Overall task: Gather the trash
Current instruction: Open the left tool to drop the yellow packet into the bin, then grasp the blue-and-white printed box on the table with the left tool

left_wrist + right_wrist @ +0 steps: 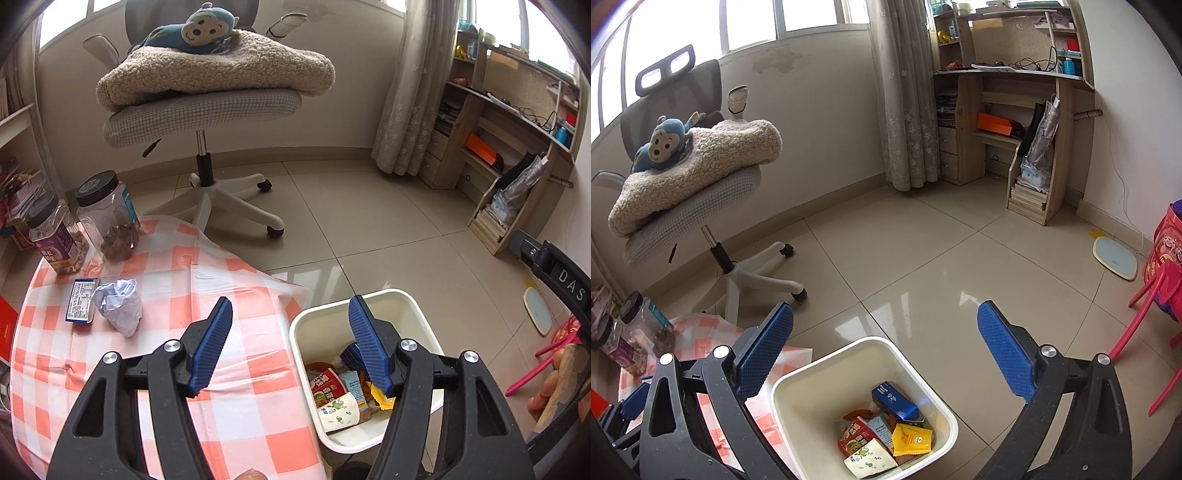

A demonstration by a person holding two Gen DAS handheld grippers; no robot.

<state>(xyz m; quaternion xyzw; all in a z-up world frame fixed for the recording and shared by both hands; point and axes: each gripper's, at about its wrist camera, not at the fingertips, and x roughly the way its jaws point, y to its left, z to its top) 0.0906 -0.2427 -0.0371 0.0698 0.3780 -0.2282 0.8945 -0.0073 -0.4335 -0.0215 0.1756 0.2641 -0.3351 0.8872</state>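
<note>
1. The left gripper (290, 341) has its jaws spread apart with nothing between the blue pads; one pad hangs over the checked tablecloth (229, 280), the other over the white bin (410, 306).
2. The right gripper (886, 350) is likewise spread wide and empty, poised above the bin (798, 384), whose open mouth lies just below and between its fingers.
3. Inside the bin, below both grippers, lies collected trash: a blue carton (894, 400), a yellow packet (911, 439), a red snack wrapper (854, 435) and a white paper with green print (870, 461).
4. Ahead and to the left of the left gripper, on the cloth, sit a crumpled paper ball (118, 304) and, touching it on its left, a small blue-edged box (83, 300).
5. Farther beyond those stand two clear jars with black lids (107, 216), side by side at the far edge of the cloth.
6. Well beyond both grippers, an office chair (201, 114) carries a fleece blanket (218, 70) and a blue monkey toy (201, 27).
</note>
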